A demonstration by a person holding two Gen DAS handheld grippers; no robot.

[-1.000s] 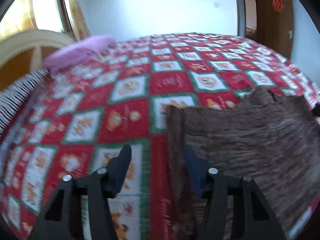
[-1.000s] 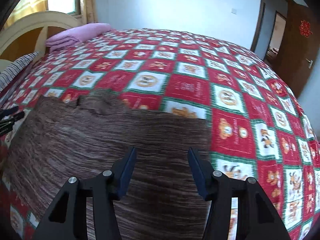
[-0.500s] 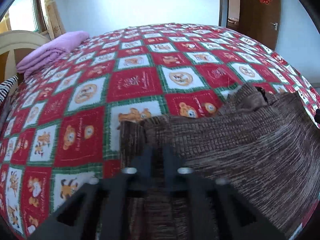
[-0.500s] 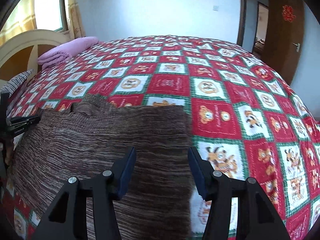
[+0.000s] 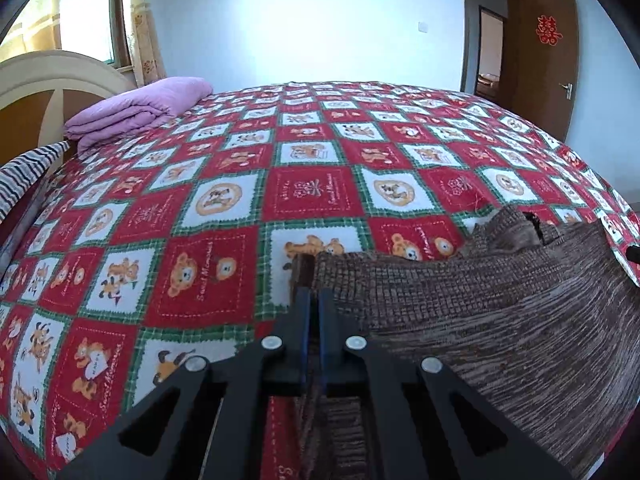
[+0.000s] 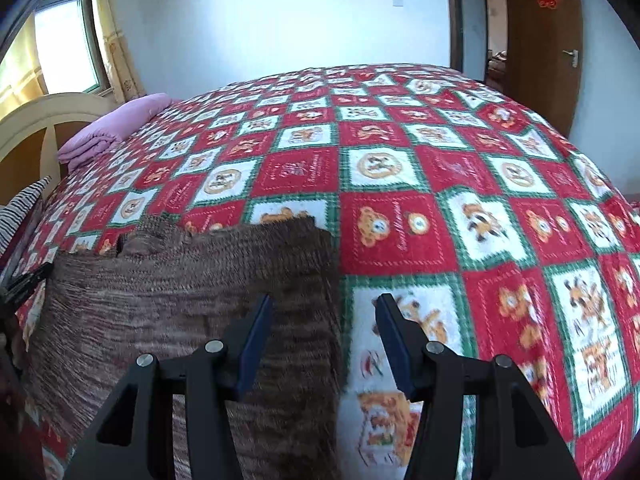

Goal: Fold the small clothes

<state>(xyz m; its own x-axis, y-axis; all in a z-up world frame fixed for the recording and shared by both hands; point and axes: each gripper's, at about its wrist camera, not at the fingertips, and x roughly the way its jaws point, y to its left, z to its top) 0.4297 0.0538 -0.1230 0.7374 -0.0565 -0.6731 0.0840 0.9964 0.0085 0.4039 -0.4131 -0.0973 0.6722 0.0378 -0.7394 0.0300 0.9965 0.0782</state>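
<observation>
Far to the left of the left claw, a folded lilac blanket lies by the cream headboard, well apart from the work, so it does not disturb the folding. Just ahead of this claw lies the brown ribbed knit garment, spread flat on the bed with the red and white checked bear-print cover; the bed gives it a wide, soft support. The left claw has its jaws pressed together on the garment's left side edge, near the upper corner. I judge that this pinch is needed to lift the side and carry it over the middle.

To the right, the right claw has its jaws apart, with nothing clamped. The garment's right side edge runs between the two fingers, the left finger above the knit and the right one above the cover. It seems placed so as to close on this edge next, mirroring the other side. Beyond it, a brown wooden door stands open.
</observation>
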